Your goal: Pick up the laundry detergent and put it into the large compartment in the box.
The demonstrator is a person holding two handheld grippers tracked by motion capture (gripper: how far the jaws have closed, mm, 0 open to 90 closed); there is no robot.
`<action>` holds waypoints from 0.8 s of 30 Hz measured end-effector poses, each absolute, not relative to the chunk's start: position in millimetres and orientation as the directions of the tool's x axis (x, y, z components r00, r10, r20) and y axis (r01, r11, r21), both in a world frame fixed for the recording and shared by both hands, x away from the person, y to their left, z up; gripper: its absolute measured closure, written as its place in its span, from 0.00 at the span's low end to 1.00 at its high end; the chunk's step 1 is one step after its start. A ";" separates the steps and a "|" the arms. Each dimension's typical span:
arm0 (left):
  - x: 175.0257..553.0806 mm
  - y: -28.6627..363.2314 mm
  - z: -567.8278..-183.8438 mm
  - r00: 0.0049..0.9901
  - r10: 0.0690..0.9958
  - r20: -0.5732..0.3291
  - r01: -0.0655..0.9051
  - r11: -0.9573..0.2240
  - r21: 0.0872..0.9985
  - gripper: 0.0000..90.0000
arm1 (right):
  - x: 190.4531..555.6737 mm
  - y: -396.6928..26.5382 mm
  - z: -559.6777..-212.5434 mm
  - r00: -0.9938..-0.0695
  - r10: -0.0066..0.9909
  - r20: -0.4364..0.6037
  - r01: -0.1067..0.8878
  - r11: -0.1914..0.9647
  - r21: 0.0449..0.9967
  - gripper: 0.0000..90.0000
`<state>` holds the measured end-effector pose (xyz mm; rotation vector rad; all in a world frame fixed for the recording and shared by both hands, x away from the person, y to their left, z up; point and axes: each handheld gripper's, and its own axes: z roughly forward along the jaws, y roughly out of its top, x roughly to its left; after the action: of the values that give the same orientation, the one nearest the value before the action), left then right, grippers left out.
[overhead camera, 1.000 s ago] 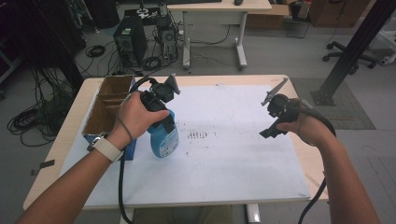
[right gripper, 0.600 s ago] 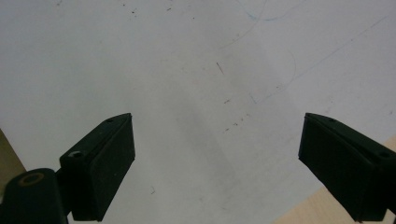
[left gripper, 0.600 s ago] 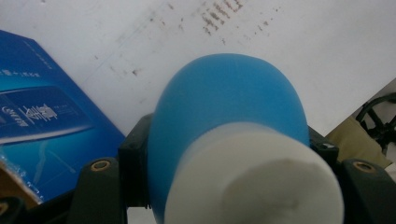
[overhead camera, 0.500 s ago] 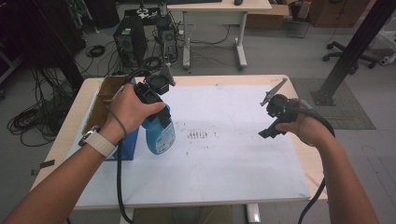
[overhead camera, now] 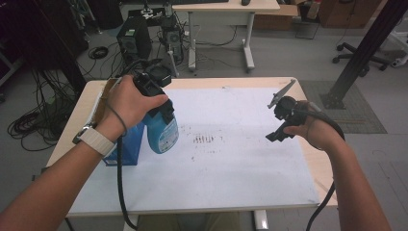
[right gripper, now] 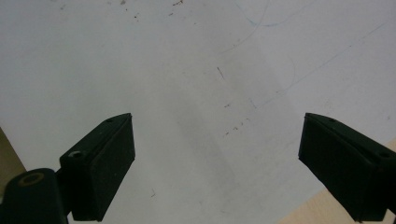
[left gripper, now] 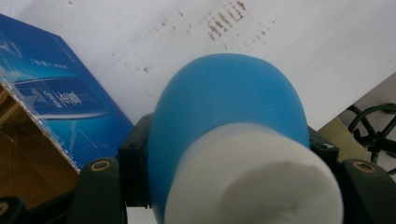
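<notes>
My left gripper point(overhead camera: 160, 107) is shut on a blue bottle point(overhead camera: 161, 131) and holds it above the left part of the white sheet point(overhead camera: 240, 168). The bottle hangs from the jaws with its base toward the table. In the left gripper view the blue bottle point(left gripper: 224, 116) and its white cap point(left gripper: 254, 182) sit between the two jaws of the left gripper point(left gripper: 224, 170). My right gripper point(overhead camera: 280, 121) hovers over the sheet's right side. In the right gripper view the right gripper point(right gripper: 217, 163) is open, its jaws wide apart with nothing between them.
A blue box point(overhead camera: 126, 148) stands at the sheet's left edge, just beside the bottle, also seen as the blue box point(left gripper: 56, 107). A brown cardboard box point(overhead camera: 102, 98) sits behind it. Dark marks point(overhead camera: 204, 139) dot the sheet's middle. A wooden table edge point(overhead camera: 317, 159) borders the sheet.
The left hand has lifted the bottle slightly up and to the left. The right hand has stayed nearly still.
</notes>
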<state>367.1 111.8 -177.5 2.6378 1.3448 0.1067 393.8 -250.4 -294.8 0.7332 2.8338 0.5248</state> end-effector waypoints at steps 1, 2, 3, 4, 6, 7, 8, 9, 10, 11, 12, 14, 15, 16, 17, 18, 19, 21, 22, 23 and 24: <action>367.2 112.6 -175.8 0.585 0.811 -0.022 0.799 -0.571 0.191 0.41 | 393.6 -250.3 -294.9 -0.865 0.496 -0.072 0.437 0.817 0.376 0.12; 367.2 113.2 -174.4 0.577 0.816 -0.027 0.804 -0.562 0.195 0.41 | 393.4 -250.3 -295.0 -0.866 0.495 -0.073 0.437 0.818 0.374 0.12; 367.3 113.9 -172.8 0.574 0.818 -0.030 0.807 -0.559 0.192 0.41 | 393.4 -250.3 -295.0 -0.867 0.493 -0.073 0.434 0.819 0.376 0.12; 367.3 113.9 -172.8 0.574 0.818 -0.030 0.807 -0.559 0.192 0.41 | 393.4 -250.3 -295.0 -0.867 0.493 -0.073 0.434 0.819 0.376 0.12; 367.0 116.2 -166.4 0.567 0.823 -0.028 0.812 -0.553 0.187 0.41 | 392.9 -249.9 -294.7 -0.867 0.494 -0.074 0.434 0.818 0.378 0.12; 366.9 116.8 -164.7 0.563 0.826 -0.026 0.814 -0.548 0.191 0.41 | 392.9 -249.9 -294.8 -0.868 0.491 -0.074 0.431 0.818 0.381 0.12; 366.8 118.1 -161.7 0.556 0.831 -0.024 0.818 -0.543 0.191 0.41 | 392.8 -249.8 -294.8 -0.868 0.492 -0.073 0.431 0.818 0.381 0.12; 366.8 118.1 -161.7 0.556 0.831 -0.024 0.818 -0.543 0.191 0.41 | 392.8 -249.8 -294.8 -0.868 0.492 -0.073 0.431 0.818 0.381 0.12; 366.6 120.7 -156.6 0.547 0.837 -0.021 0.824 -0.534 0.188 0.41 | 392.8 -249.8 -295.3 -0.868 0.491 -0.074 0.431 0.818 0.381 0.12; 366.6 122.3 -153.8 0.543 0.840 -0.020 0.827 -0.530 0.189 0.41 | 392.8 -249.6 -295.3 -0.869 0.490 -0.074 0.429 0.819 0.382 0.12; 366.4 124.0 -150.9 0.537 0.844 -0.021 0.831 -0.524 0.190 0.41 | 392.8 -249.5 -295.4 -0.869 0.490 -0.074 0.429 0.818 0.383 0.12; 366.2 128.2 -144.9 0.522 0.853 -0.025 0.838 -0.507 0.199 0.41 | 393.0 -249.0 -295.8 -0.870 0.488 -0.073 0.427 0.818 0.385 0.12; 366.0 130.2 -142.1 0.515 0.857 -0.024 0.842 -0.500 0.200 0.41 | 393.1 -248.7 -295.9 -0.871 0.485 -0.073 0.424 0.819 0.386 0.12; 366.0 130.2 -142.1 0.515 0.857 -0.024 0.842 -0.500 0.200 0.41 | 393.1 -248.7 -295.9 -0.871 0.485 -0.073 0.424 0.819 0.386 0.12; 365.3 133.6 -136.6 0.505 0.863 -0.017 0.847 -0.492 0.202 0.41 | 393.1 -248.0 -296.1 -0.871 0.486 -0.072 0.425 0.819 0.387 0.12; 365.0 134.8 -134.5 0.503 0.864 -0.014 0.848 -0.491 0.203 0.41 | 393.4 -247.8 -296.1 -0.872 0.484 -0.072 0.423 0.819 0.388 0.12; 364.6 136.7 -131.4 0.497 0.868 -0.010 0.851 -0.485 0.201 0.41 | 393.5 -247.7 -296.0 -0.872 0.484 -0.073 0.422 0.818 0.390 0.12; 364.3 140.2 -126.7 0.483 0.876 -0.007 0.858 -0.471 0.204 0.41 | 393.9 -247.2 -295.9 -0.873 0.483 -0.072 0.420 0.819 0.392 0.12; 364.3 140.2 -126.7 0.483 0.876 -0.007 0.858 -0.471 0.204 0.41 | 393.9 -247.2 -295.9 -0.873 0.483 -0.072 0.420 0.819 0.392 0.12; 364.2 143.8 -122.5 0.470 0.883 -0.008 0.865 -0.459 0.204 0.41 | 394.0 -246.6 -296.1 -0.873 0.482 -0.072 0.419 0.818 0.394 0.12; 364.1 145.6 -120.4 0.463 0.886 -0.010 0.868 -0.452 0.205 0.41 | 394.0 -246.3 -296.3 -0.873 0.482 -0.070 0.420 0.817 0.395 0.12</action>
<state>364.1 145.6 -120.4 2.5282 1.5329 0.1453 394.0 -246.3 -296.3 0.7087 2.8339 0.5590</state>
